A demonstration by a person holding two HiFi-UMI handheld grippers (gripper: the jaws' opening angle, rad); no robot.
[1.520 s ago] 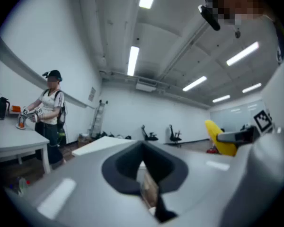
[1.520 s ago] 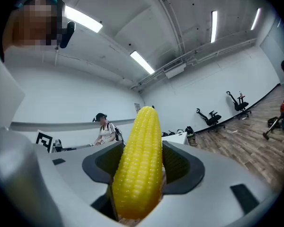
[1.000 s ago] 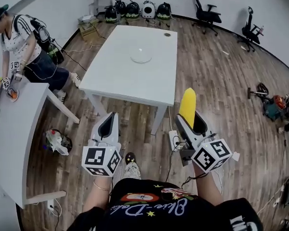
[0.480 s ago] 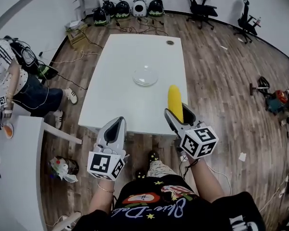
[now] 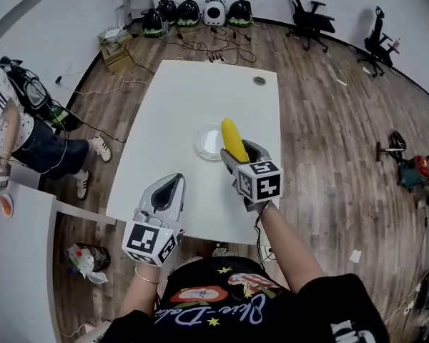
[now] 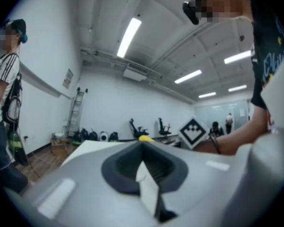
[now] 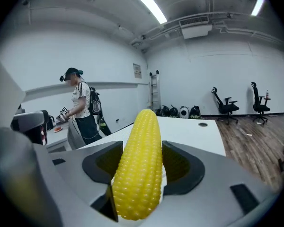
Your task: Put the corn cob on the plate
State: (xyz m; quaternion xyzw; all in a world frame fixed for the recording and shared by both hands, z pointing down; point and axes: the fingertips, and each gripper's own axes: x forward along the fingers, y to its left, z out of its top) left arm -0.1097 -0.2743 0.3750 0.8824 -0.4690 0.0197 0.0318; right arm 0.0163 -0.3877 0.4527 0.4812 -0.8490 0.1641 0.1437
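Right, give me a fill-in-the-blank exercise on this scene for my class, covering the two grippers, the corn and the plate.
1. The right gripper is shut on a yellow ____.
2. The left gripper has its fingers together with ____ between them.
3. The clear plate lies on the white ____.

Missing words, in order: corn cob; nothing; table.

Over the desk point(image 5: 179, 106), the corn cob point(image 5: 233, 139) covers the right rim of the plate point(image 5: 206, 143), and its lower end is buried in the right tongs point(image 5: 238, 151). Left of the desk, a person point(image 5: 21, 138) is cut off by the head view's edge.
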